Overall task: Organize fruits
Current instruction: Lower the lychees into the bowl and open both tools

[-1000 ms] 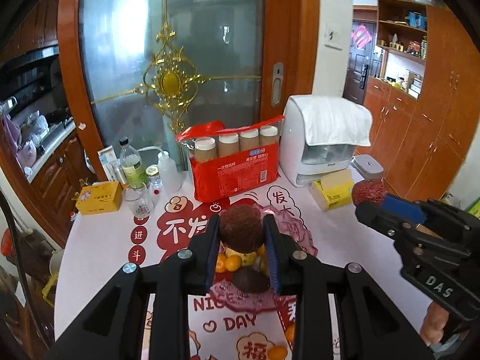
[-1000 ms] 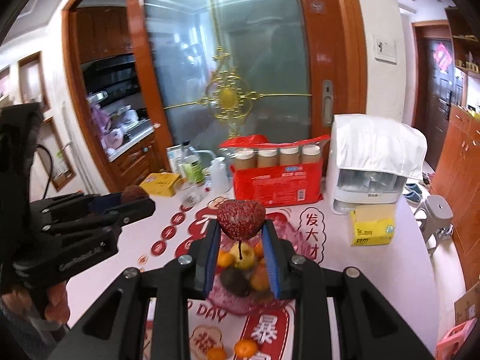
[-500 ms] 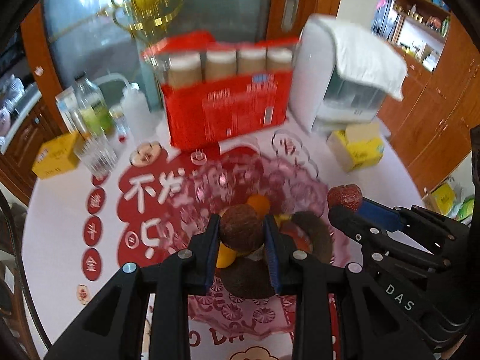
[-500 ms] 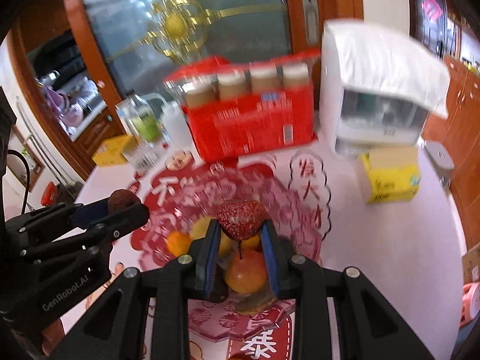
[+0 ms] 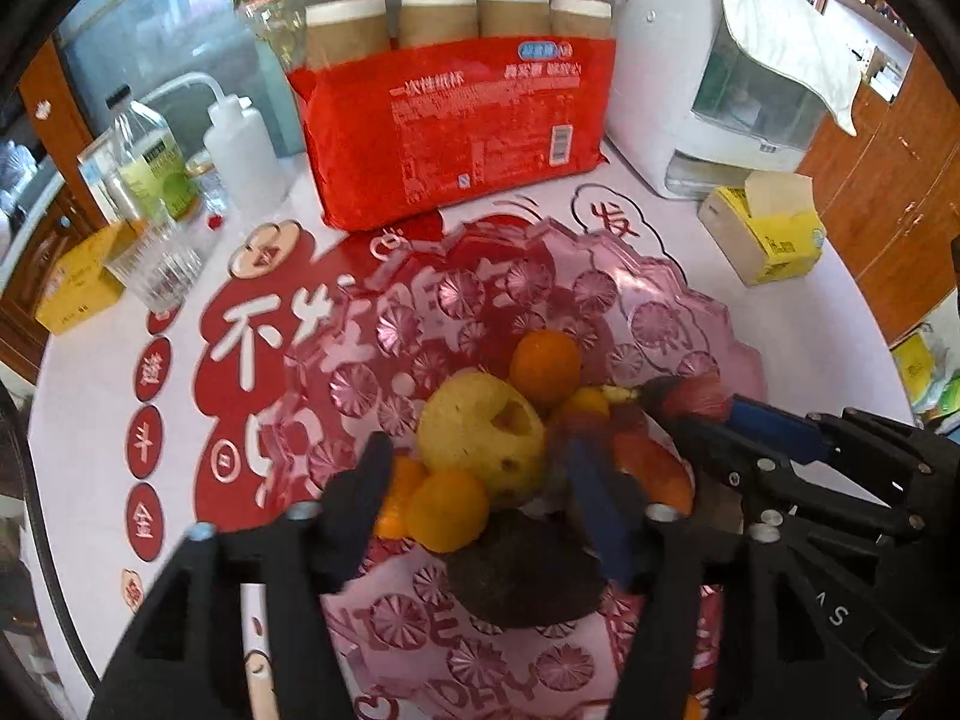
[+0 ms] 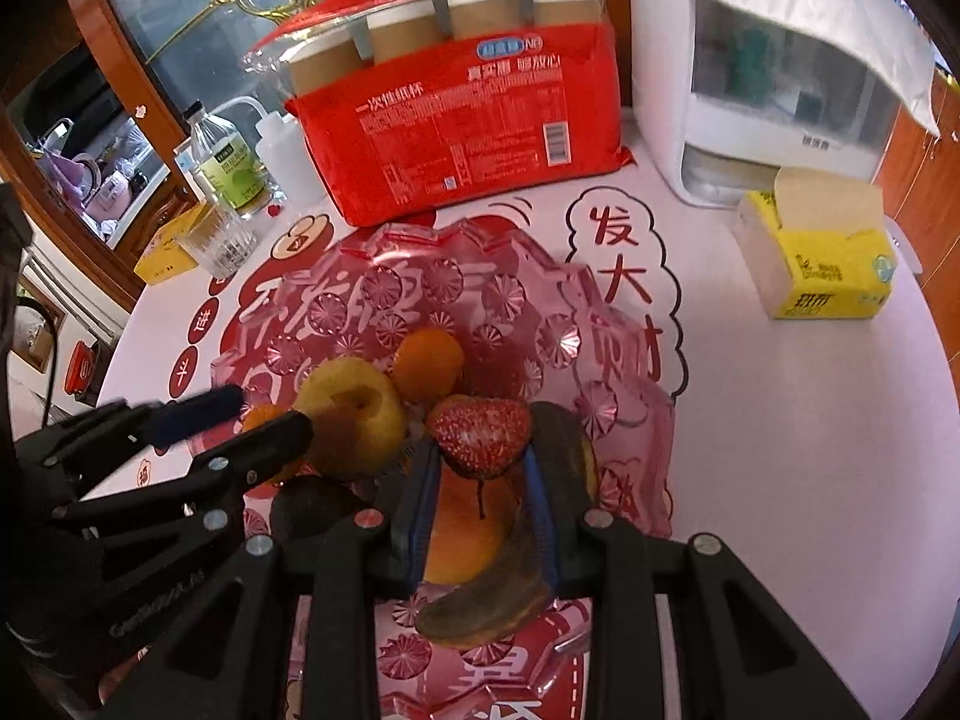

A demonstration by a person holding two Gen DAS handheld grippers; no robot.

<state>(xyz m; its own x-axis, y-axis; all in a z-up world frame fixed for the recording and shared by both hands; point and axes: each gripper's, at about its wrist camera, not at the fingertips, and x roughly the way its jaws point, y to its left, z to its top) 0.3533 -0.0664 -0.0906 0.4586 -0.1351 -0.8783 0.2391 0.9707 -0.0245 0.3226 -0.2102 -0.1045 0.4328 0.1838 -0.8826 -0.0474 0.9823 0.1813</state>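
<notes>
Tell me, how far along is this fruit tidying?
Well along: the pink cut-glass bowl already holds a yellow apple, small oranges and dark fruit. The left gripper hangs over the pile, jaws opening with nothing pressed between them. The right gripper holds a red strawberry above the bowl, not yet released.

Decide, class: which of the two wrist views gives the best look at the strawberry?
The right wrist view: the strawberry sits centred and sharp, pinched between the right gripper pads above the pink fruit plate. The left wrist view shows only a red sliver behind that gripper's fingertip.
</notes>
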